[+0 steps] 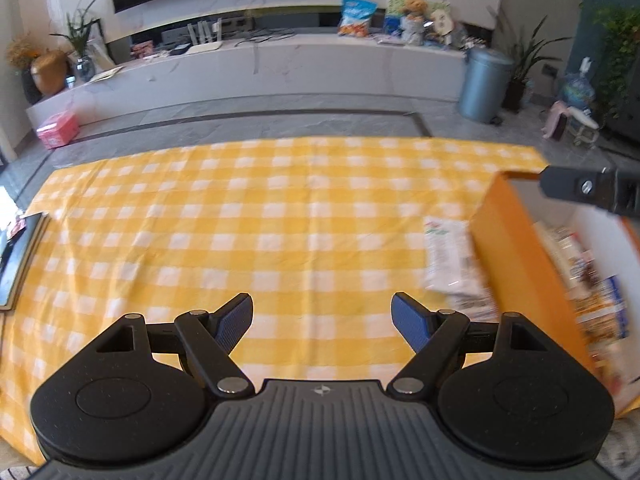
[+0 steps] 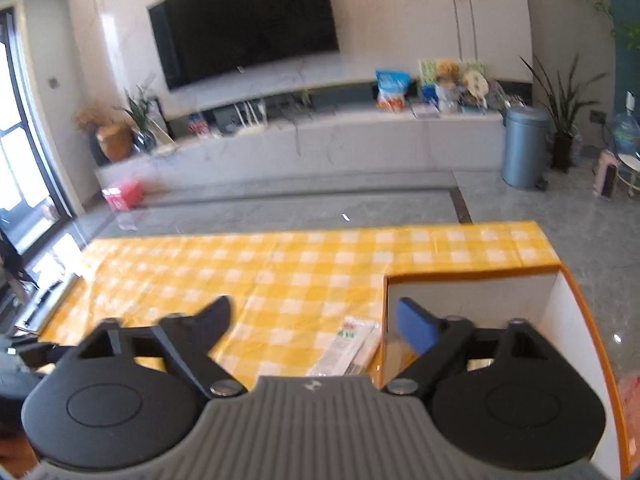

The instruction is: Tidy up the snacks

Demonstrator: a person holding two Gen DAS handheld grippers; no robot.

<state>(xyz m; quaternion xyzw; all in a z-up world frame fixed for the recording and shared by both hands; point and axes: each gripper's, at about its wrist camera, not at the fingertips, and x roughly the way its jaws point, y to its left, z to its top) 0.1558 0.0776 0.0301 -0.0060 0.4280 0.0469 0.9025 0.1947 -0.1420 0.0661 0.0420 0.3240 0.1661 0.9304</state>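
Living room, table draped in yellow checked cloth (image 1: pixel 240 216). Left gripper (image 1: pixel 322 322) held spread, nothing between fingers, cloth beneath. Snack packet (image 1: pixel 450 260) lying ahead-right of its fingers, touching orange box (image 1: pixel 516 248), likely next for boxing. Right gripper (image 2: pixel 316 322) spread, empty, straddling box wall; packet between its fingers.

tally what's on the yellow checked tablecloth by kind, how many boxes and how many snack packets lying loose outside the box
Orange boxes: 1, the orange box at the cloth's right edge.
Loose snack packets: 1, the white packet lying flat against the box's left side.
Total: 2.
Packets inside the box are too blurred to count.
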